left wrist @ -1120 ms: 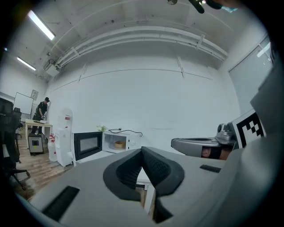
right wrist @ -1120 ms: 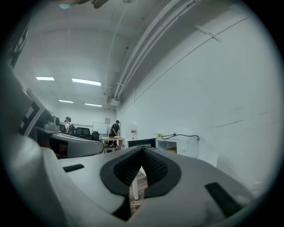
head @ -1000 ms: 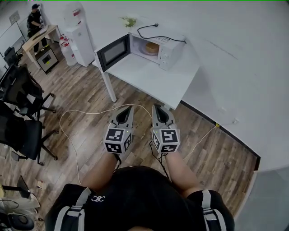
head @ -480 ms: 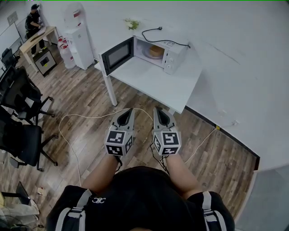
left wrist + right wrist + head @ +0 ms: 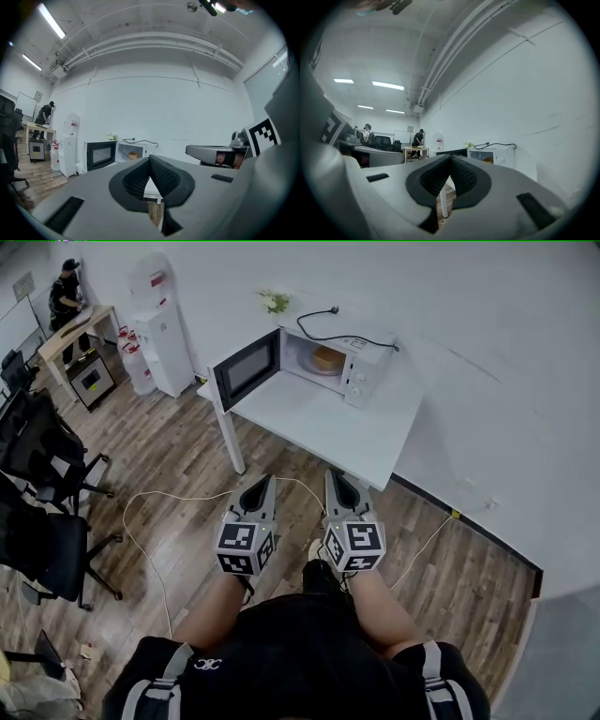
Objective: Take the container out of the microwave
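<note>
A white microwave (image 5: 345, 360) stands at the far end of a white table (image 5: 330, 424), its dark door (image 5: 247, 367) swung open to the left. Inside it sits a tan round container (image 5: 327, 358). The container (image 5: 134, 154) shows small in the left gripper view and as an orange patch (image 5: 488, 160) in the right gripper view. My left gripper (image 5: 262, 484) and right gripper (image 5: 337, 480) hang side by side over the wooden floor, well short of the table. Both are shut and hold nothing.
A water dispenser (image 5: 165, 326) stands left of the table, black office chairs (image 5: 39, 457) further left. A thin cable (image 5: 141, 521) loops across the floor. A person (image 5: 66, 292) stands at a far desk. A black cord (image 5: 334, 319) lies on the microwave.
The table and microwave have come slightly nearer and lower in the head view. Both grippers stay shut and side by side.
</note>
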Motion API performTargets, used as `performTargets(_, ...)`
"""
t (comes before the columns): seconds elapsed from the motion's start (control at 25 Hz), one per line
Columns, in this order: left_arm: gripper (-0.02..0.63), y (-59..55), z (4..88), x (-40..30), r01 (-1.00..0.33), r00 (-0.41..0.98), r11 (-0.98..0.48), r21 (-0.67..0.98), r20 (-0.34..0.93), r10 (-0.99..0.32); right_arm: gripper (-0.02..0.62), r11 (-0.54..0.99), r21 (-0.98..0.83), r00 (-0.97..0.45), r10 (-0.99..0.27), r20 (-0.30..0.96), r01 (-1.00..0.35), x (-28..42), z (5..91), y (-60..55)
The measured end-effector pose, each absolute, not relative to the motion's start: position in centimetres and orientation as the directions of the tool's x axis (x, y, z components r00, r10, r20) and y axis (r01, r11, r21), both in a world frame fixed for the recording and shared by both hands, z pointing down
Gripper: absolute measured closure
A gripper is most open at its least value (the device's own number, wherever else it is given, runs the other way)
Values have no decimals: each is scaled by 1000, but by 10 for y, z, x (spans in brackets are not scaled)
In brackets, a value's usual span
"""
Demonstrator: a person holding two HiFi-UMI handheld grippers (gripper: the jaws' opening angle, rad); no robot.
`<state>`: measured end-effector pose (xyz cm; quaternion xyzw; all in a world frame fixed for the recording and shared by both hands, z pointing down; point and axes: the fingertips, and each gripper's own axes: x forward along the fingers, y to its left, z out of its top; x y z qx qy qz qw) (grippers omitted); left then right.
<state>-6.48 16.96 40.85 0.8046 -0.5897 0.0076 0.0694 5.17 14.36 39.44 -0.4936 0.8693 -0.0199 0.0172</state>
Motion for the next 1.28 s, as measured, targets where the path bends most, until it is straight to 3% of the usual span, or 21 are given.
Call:
performTargets(0.44, 597, 52, 427, -68, -959, 282, -274, 78, 136, -950, 592, 531, -104, -530, -847, -32, -841, 50, 405, 23)
performTargets(1.28, 596, -215, 436, -42, -970, 241, -231, 74, 205, -949, 592, 574, -87, -579, -814, 44, -814, 65, 425, -245)
